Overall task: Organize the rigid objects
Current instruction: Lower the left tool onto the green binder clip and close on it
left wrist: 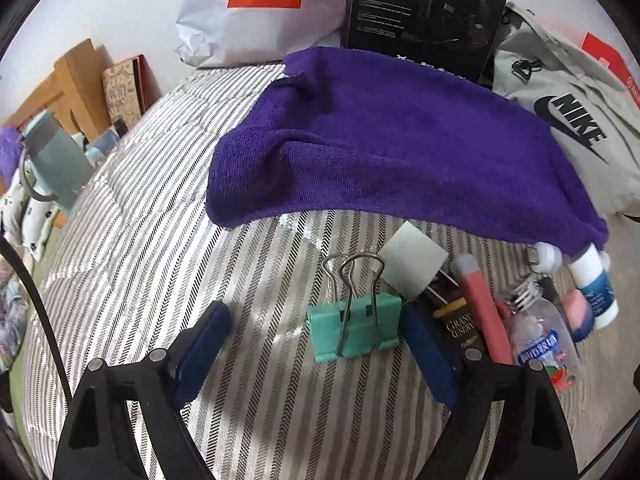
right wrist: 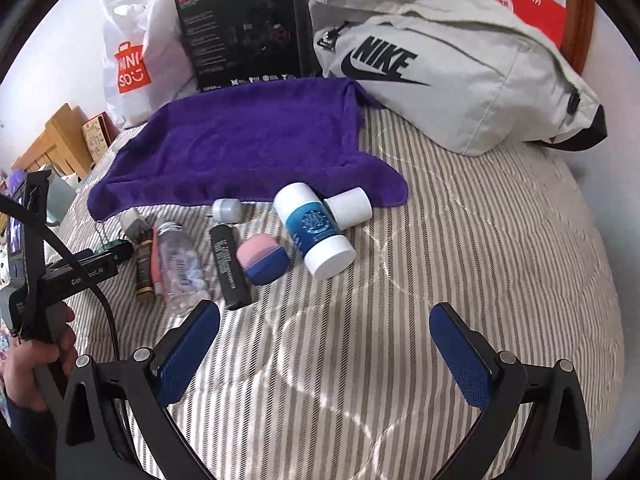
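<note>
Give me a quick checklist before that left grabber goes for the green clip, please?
1. Left gripper open: ok, jaws stand wide apart.
2. Teal-green metal binder clip between the blue pads: ok, but it sits nearer the right pad.
3. Clip free of neighbours: cannot tell; the white square block lies close behind it.
4. Clip handles clear: ok, the wire loops point away from the gripper.
5. Right gripper out of the way: ok, open over bare striped bedcover.
6. Purple towel unoccupied: ok, nothing lies on it.
</note>
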A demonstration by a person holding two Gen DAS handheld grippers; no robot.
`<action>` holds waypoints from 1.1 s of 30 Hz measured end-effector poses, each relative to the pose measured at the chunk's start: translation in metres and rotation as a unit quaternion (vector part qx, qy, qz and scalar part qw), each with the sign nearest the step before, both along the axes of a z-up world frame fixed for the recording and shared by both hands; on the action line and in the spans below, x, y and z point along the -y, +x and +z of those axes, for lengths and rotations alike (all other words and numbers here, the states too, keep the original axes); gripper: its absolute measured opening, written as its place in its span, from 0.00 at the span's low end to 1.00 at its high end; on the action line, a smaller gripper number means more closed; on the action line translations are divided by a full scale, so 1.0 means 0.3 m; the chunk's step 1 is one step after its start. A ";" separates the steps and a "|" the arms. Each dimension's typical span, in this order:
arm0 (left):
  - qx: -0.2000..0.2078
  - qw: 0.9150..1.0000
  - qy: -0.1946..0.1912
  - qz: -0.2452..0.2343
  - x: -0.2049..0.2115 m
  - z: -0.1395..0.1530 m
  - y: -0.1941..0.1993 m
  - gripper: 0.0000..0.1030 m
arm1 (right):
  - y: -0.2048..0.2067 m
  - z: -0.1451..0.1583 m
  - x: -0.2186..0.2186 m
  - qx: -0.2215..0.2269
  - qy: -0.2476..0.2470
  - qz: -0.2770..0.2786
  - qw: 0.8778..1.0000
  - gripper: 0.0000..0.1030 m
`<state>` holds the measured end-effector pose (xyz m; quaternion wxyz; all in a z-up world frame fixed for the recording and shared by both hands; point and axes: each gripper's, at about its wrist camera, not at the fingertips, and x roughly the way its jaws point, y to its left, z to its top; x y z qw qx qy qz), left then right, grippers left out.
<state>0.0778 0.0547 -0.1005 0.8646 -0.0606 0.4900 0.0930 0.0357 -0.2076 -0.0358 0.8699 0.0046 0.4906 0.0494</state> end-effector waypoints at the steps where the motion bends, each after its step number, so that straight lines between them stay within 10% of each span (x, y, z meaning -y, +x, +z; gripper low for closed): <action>1: 0.000 1.000 0.007 0.004 0.007 -0.004 0.000 0.84 | 0.009 -0.004 0.012 0.002 0.007 0.002 1.000 1.00; 11: 0.012 1.000 0.009 0.006 0.006 0.018 -0.041 0.40 | 0.137 -0.035 0.126 0.001 0.016 -0.001 1.000 0.99; 33: 0.007 0.999 0.010 -0.038 0.001 0.019 -0.029 0.38 | 0.325 -0.096 0.089 0.003 -0.039 0.094 0.995 0.72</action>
